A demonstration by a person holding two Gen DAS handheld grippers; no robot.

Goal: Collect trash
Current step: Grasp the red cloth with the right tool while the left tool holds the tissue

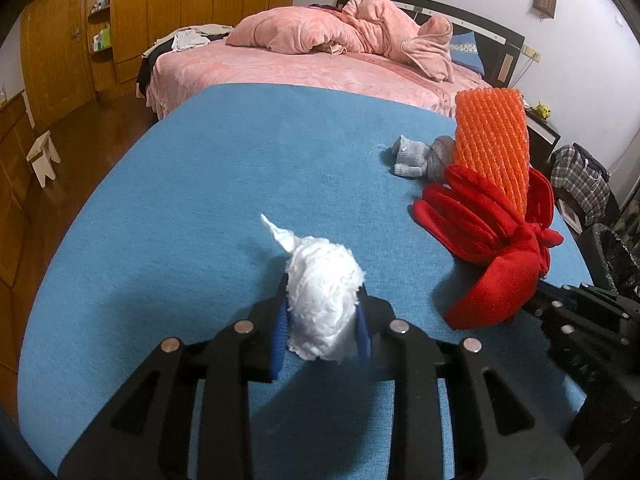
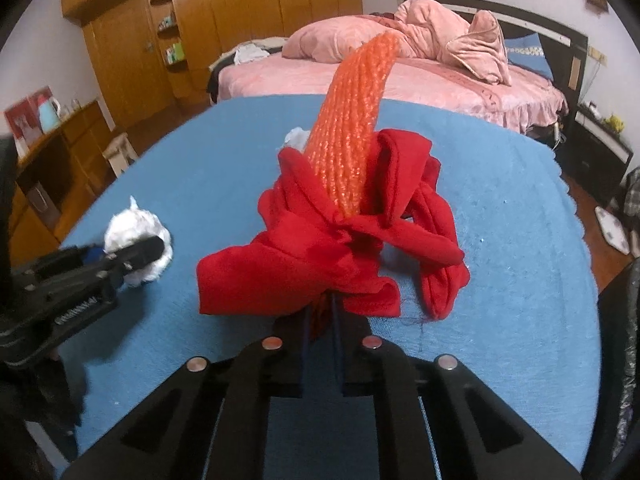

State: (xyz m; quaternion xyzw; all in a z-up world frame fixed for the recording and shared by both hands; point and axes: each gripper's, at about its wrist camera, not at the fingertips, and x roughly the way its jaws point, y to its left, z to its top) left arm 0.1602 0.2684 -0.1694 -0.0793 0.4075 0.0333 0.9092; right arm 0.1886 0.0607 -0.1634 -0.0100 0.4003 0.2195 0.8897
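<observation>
Trash is in both grippers: left gripper clamps the white tissue wad; right gripper, closed, pinches red cloth beside it, around orange foam net, which may slip out.

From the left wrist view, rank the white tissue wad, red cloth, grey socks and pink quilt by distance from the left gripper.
1. White tissue wad, between the left gripper's fingers.
2. Red cloth, to the right.
3. Grey socks, farther right, behind it.
4. Pink quilt, on the bed at the back.
</observation>
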